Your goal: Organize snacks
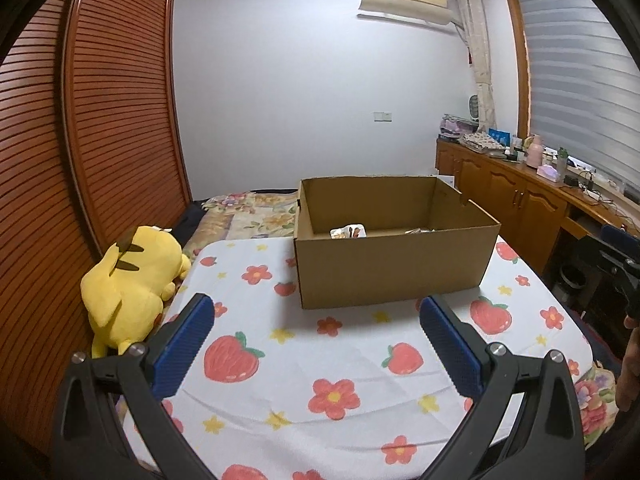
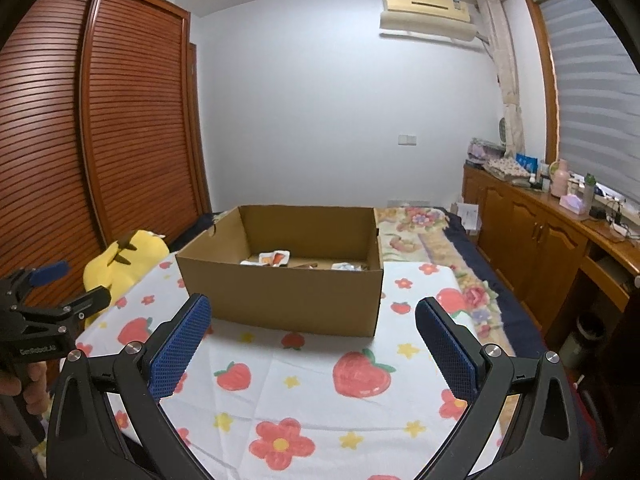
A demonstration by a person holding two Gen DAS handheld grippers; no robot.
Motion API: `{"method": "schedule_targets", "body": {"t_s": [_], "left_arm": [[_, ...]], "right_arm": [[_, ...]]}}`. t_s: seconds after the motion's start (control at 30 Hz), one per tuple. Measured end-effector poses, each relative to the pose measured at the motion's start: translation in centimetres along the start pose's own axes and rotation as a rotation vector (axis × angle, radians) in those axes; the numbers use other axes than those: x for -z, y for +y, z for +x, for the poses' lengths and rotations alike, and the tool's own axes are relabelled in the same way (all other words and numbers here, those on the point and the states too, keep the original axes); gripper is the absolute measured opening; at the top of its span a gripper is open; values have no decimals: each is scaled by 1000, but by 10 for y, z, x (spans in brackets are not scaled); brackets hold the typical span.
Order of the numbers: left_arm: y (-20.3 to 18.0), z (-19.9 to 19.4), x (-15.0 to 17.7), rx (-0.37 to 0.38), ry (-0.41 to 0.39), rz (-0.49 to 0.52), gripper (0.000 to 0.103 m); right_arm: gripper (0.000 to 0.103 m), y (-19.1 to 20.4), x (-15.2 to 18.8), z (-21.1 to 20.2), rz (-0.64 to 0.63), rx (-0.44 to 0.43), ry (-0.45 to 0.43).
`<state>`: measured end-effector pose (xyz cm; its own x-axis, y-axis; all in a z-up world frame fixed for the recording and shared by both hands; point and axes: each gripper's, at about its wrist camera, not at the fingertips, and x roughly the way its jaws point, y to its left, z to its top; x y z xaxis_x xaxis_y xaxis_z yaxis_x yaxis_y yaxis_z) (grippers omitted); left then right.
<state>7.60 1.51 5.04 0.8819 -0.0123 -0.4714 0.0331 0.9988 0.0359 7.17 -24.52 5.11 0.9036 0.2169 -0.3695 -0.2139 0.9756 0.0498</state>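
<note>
Both my grippers hang over the cloth (image 1: 304,364), fingers spread wide and holding nothing: left gripper (image 1: 316,316), right gripper (image 2: 313,316). Just ahead of them sits the box (image 1: 392,264), open at the top, on the far part of the cloth. Snacks (image 2: 274,259) lie on its floor, a few packets, mostly hidden by the near wall. Beside the cloth on my left lies a yellow plush (image 1: 132,280)
</note>
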Motion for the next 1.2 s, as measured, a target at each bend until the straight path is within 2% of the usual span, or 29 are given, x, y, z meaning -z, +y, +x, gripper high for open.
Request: {"method": "schedule_targets", "body": {"t_s": [0.23,1.2], "left_arm": [[1,4,11,-26,7,14,103],[2,3,14,-18,0,1,103]], "right_arm": [[103,0,12,1,5,14,9],[103,-7,19,6,15,19,25]]}}
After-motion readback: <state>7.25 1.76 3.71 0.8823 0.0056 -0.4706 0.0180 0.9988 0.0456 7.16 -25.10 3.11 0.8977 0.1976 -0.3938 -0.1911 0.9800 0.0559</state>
